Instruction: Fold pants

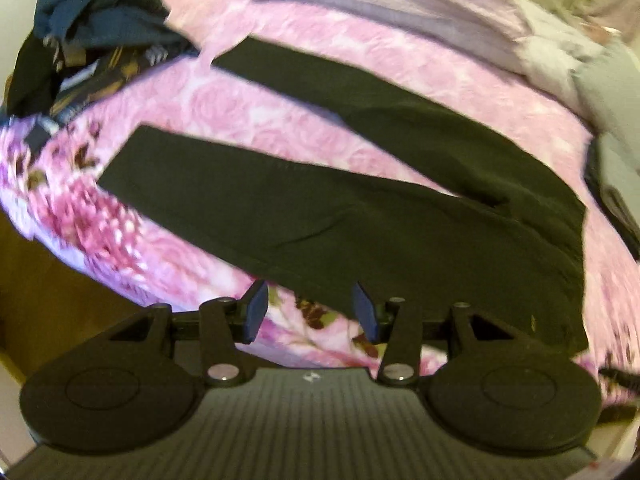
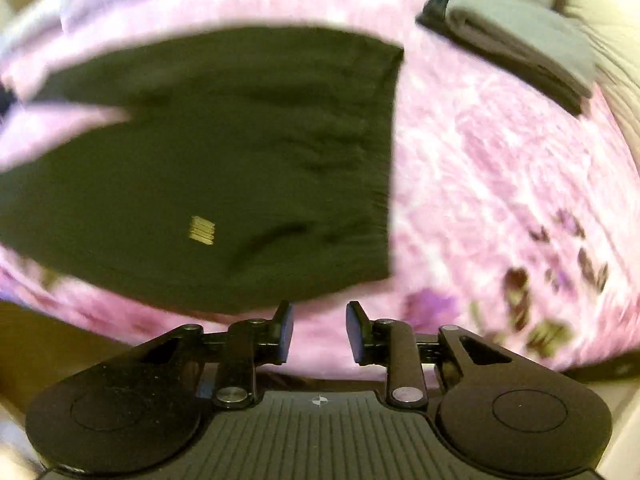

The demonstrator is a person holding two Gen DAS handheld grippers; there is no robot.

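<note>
Left wrist view: pants [image 1: 360,184] spread flat on pink floral bedspread [image 1: 248,96], legs splayed in a V, no fold made yet

Right wrist view: waistband end of the same dark pants [image 2: 224,160] lying flat and single-layered, small gold mark near the hip; judged at the very start, with legs to be brought together and the length folded over all left to do. Left gripper [image 1: 310,312] with jaws spread wide, empty, right pad just at the near edge of the lower leg, contact not certain. Right gripper [image 2: 319,330] also parted, holding nothing, hovering just short of the waistband corner. Heap of dark clothes [image 1: 92,40] well apart at the far left; folded grey garment [image 2: 520,44] off to the far right
</note>
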